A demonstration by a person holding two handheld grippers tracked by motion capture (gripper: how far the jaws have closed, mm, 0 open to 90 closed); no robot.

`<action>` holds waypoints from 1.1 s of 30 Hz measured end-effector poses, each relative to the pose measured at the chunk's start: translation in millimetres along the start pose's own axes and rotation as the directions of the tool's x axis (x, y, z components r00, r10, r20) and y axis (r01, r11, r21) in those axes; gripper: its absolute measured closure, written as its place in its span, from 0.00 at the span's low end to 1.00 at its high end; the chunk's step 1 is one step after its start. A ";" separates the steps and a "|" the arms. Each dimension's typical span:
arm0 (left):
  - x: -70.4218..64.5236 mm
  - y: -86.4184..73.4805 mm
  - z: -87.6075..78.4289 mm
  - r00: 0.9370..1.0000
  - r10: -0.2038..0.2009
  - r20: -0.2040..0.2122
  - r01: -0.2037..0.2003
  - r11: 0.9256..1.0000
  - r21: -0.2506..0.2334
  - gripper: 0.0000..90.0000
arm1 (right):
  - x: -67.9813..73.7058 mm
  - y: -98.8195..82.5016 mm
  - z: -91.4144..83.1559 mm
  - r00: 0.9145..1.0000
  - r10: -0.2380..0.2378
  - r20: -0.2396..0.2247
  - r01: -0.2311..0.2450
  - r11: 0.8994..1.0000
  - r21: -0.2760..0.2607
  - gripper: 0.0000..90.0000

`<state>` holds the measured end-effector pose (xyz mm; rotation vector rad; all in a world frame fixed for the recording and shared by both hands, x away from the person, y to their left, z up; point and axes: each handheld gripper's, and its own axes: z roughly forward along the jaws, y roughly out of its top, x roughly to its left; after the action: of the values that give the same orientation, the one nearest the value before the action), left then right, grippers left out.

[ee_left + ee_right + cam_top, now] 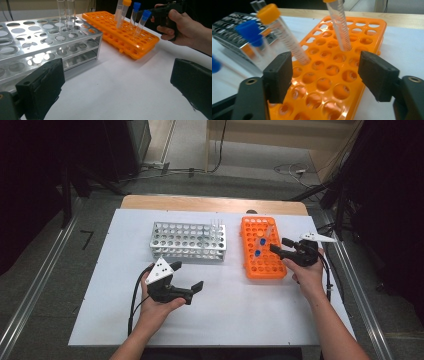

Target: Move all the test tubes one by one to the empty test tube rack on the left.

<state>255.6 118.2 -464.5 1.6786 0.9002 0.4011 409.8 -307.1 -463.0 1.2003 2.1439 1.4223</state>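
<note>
Even overhead light, soft shadows; near blue cap [249,31] blurred, surroundings dark.

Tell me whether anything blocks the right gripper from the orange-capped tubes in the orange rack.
Nothing visible does. The right gripper hangs open over the orange rack, with bare rack holes between its jaws and the two orange-capped tubes ahead. A blue-capped tube stands off to the side, outside the jaws.
</note>
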 end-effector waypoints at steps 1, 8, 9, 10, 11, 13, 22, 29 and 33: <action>0.5 -0.2 -0.3 1.000 -0.002 -0.003 0.002 1.000 0.000 0.00 | -1.6 1.9 3.3 1.000 -0.004 0.006 0.004 1.000 0.008 0.35; 0.4 -1.3 -0.6 1.000 -0.010 0.001 0.010 1.000 0.002 0.00 | -11.6 13.2 24.2 0.999 -0.027 0.034 0.026 0.999 0.034 0.51; 0.4 -1.4 -0.5 1.000 -0.011 0.002 0.011 1.000 0.001 0.00 | -12.5 14.8 26.8 0.999 -0.034 0.038 0.032 0.999 0.038 0.53; 0.6 -1.5 -0.6 1.000 -0.012 0.002 0.012 1.000 0.001 0.00 | -13.5 16.4 29.6 0.998 -0.041 0.038 0.040 0.998 0.040 0.54; 0.9 -1.6 -0.8 1.000 -0.011 0.002 0.011 1.000 0.001 0.00 | -14.3 18.0 32.3 0.998 -0.045 0.040 0.043 0.998 0.041 0.56; 1.5 -2.0 -1.1 1.000 -0.017 0.002 0.017 1.000 -0.001 0.00 | -15.1 21.3 37.7 0.998 -0.046 0.030 0.045 0.998 0.047 0.58; 4.0 -2.7 -2.4 1.000 -0.025 -0.002 0.025 1.000 0.000 0.00 | -16.6 23.1 55.2 0.996 -0.072 0.055 0.068 0.995 0.071 0.72; 4.6 -2.5 -2.6 1.000 -0.030 -0.001 0.030 1.000 -0.002 0.00 | -15.8 22.5 54.4 0.990 -0.099 0.097 0.093 0.993 0.067 0.81; 5.2 -1.4 -3.8 1.000 -0.030 -0.003 0.030 1.000 -0.005 0.00 | -12.4 25.8 48.8 0.989 -0.096 0.110 0.092 0.995 0.040 0.81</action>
<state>255.9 124.7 -465.6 1.6587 0.9251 0.3851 460.8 -282.7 -465.7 1.1461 2.1277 1.2536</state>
